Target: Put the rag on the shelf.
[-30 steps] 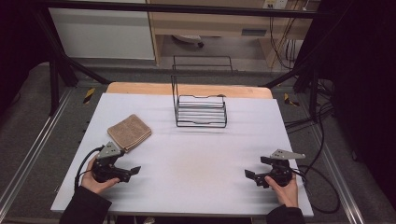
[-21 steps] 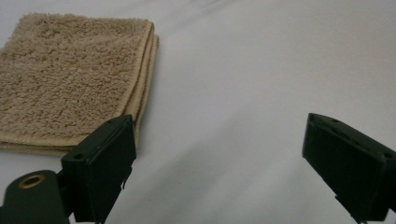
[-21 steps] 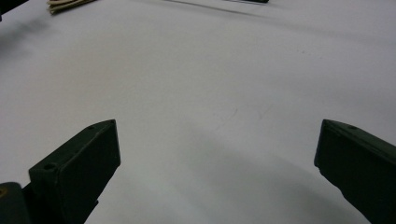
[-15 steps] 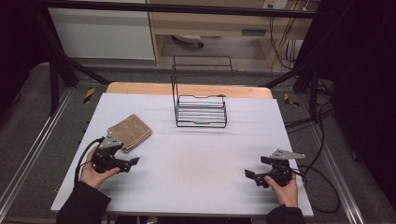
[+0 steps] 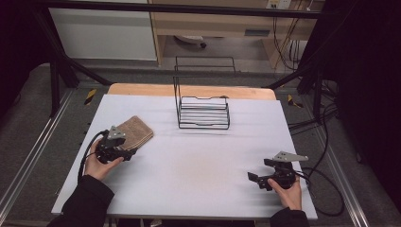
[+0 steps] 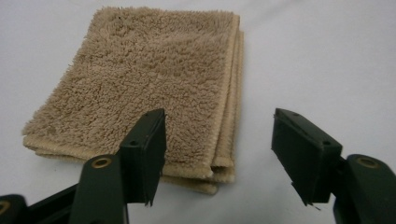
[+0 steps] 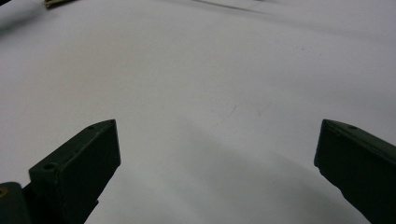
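Left gripper (image 6: pixel 215 158) reaching for a folded beige towel (image 6: pixel 140 84) at the worktop's (image 5: pixel 198 165) left.
Its jaws, just closing, straddle the towel's near corner without pressing; next, nip it. Right gripper (image 5: pixel 259 181) rests open, near right.

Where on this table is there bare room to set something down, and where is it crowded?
Free: the wide middle between the left gripper and right gripper, in front of the wire rack. Also free is the table's far right edge beside the rack. Crowded: the left side, where the folded tan towel meets the left gripper.
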`<action>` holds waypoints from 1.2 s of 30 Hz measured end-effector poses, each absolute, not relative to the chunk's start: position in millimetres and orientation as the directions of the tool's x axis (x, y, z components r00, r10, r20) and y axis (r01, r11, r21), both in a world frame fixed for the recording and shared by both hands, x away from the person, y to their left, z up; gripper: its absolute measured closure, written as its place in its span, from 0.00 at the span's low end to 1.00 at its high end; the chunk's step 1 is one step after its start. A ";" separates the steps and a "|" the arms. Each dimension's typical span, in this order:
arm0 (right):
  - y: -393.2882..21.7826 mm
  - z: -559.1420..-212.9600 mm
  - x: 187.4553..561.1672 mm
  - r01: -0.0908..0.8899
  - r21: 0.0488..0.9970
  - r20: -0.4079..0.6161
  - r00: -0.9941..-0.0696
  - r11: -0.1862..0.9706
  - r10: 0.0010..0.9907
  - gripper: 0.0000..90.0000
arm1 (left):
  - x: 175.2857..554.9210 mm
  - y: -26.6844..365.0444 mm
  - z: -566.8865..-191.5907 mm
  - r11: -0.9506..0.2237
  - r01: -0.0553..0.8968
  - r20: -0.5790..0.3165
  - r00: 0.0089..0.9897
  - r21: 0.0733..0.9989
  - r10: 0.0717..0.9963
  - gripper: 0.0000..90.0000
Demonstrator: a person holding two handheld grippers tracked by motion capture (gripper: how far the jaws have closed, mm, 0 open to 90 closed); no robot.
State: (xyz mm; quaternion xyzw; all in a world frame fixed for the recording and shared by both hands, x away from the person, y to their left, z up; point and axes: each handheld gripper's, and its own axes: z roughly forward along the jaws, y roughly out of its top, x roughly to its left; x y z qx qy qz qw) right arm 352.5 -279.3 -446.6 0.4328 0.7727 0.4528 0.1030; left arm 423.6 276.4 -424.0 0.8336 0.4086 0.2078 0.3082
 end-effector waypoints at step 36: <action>-279.0 -446.6 353.3 0.582 0.784 0.235 -0.598 0.213 0.766 0.01 | 442.6 279.2 -437.9 -0.506 0.586 0.134 0.560 0.633 0.817 0.84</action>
